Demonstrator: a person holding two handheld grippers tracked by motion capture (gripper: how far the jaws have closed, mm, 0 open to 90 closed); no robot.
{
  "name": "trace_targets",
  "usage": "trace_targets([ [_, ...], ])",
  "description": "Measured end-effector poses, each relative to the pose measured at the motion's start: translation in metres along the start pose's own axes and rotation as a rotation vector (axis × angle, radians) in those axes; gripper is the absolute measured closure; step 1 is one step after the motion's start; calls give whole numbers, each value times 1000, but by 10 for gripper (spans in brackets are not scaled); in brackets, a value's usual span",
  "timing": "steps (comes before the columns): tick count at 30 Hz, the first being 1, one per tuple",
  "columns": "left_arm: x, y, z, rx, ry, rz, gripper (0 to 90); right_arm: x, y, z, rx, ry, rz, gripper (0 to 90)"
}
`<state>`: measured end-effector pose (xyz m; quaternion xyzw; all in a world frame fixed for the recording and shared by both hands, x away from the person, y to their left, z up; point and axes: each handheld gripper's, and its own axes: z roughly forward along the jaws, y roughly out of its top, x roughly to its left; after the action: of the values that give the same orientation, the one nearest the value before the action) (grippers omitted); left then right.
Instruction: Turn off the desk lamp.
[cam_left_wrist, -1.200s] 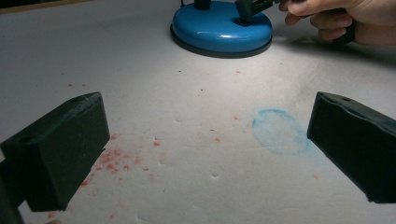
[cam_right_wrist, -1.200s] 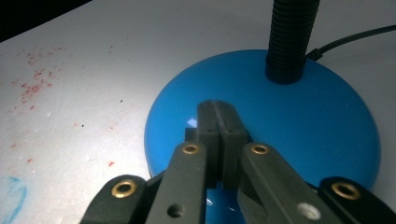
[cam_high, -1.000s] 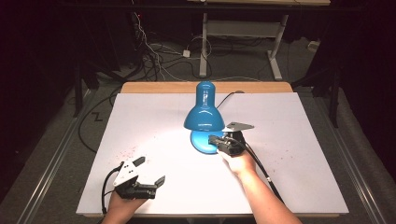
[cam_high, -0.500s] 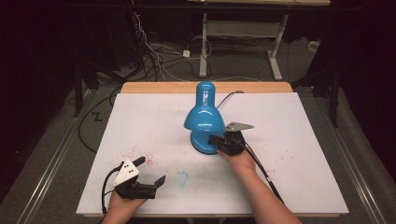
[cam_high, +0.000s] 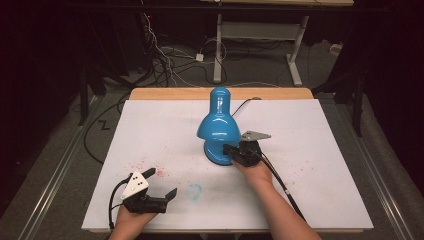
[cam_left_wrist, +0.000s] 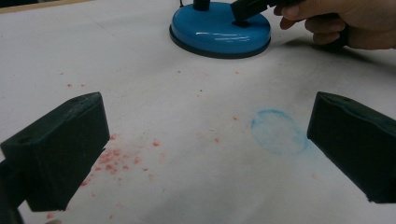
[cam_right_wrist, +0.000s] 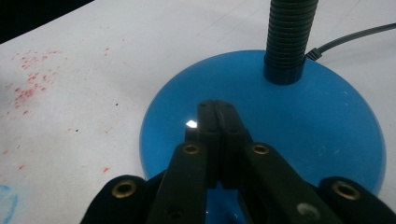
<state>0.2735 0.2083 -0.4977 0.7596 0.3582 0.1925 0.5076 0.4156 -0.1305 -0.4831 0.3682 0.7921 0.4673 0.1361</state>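
Observation:
A blue desk lamp stands mid-table, its shade (cam_high: 218, 125) bent down over its round base (cam_high: 214, 156). My right gripper (cam_high: 228, 148) is shut with nothing between its jaws, and its tips rest on top of the base (cam_right_wrist: 303, 121), just in front of the black ribbed neck (cam_right_wrist: 289, 37). A small bright spot on the base shows beside the right gripper's tips (cam_right_wrist: 217, 112). My left gripper (cam_high: 167, 196) is open near the table's front edge, well apart from the lamp. Between its jaws (cam_left_wrist: 205, 144) lies bare white tabletop.
The white table top (cam_high: 310, 130) carries red specks (cam_left_wrist: 116, 158) and a faint blue ring stain (cam_left_wrist: 278, 130). The lamp's black cord (cam_right_wrist: 355, 37) runs off toward the back edge. A wooden strip (cam_high: 170, 94) borders the far side. Cables lie on the floor beyond.
The bright glow under the lamp shade has gone, and the table around the base looks dimmer. Both grippers have stayed nearly where they were.

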Motion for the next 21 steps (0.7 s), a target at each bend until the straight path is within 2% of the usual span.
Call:
trace_targets([
  [4,0,0,0,1,-2,0,0,1,0,0,3,7,0,900],
  [7,0,0,0,-2,-3,-2,0,2,1,-3,0,0,-18,900],
  [10,0,0,0,-2,0,-1,0,2,5,-11,-26,-3,-14,900],
  [12,0,0,0,-3,-1,0,0,2,8,-17,-33,-8,-30,900],
  [21,0,0,0,-4,-4,-3,0,1,11,-41,-38,-39,-51,900],
])
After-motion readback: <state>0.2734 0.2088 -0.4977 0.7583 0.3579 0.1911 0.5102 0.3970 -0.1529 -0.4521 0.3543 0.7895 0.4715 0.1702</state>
